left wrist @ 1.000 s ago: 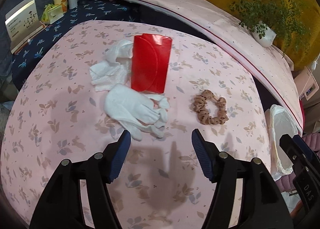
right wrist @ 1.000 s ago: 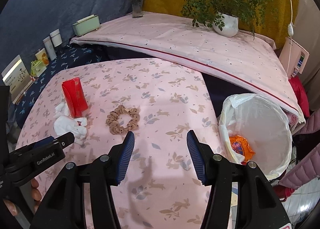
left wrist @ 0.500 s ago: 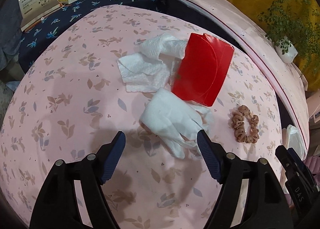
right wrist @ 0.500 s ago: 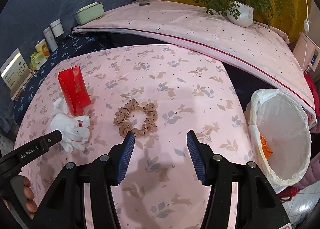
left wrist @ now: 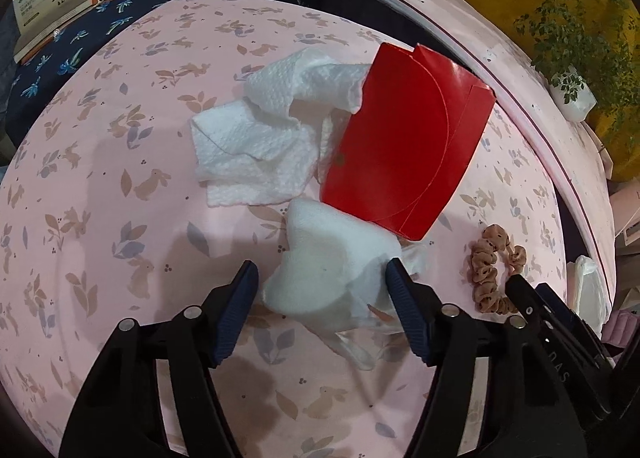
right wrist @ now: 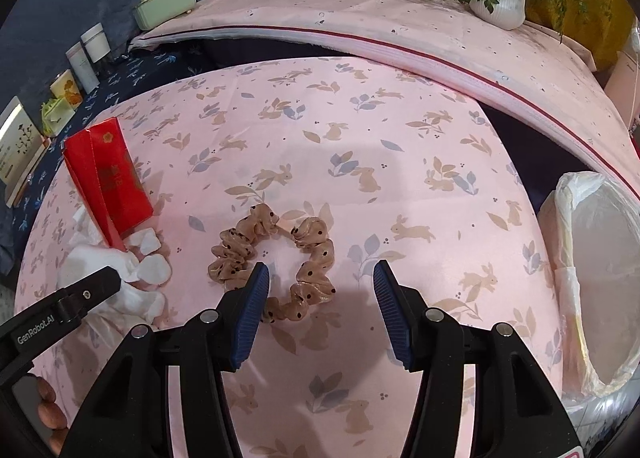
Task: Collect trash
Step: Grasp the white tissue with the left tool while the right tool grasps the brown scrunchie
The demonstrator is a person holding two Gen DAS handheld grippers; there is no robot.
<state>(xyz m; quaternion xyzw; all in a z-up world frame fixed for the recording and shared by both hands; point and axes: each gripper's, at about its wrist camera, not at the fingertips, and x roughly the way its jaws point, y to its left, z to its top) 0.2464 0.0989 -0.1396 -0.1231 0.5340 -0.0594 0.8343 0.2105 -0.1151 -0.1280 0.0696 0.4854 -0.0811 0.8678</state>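
One glove (left wrist: pixel 332 270), one tissue (left wrist: pixel 256 138), one red packet (left wrist: pixel 404 154), one scrunchie (right wrist: pixel 276 262)

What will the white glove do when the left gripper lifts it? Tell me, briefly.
The white glove will probably sag and dangle: it lies crumpled, its fingers limp on the tablecloth. It looks light, so a pinch from the left gripper should hold it. Its cuff seems tucked under the red envelope, which may shift as the glove lifts.
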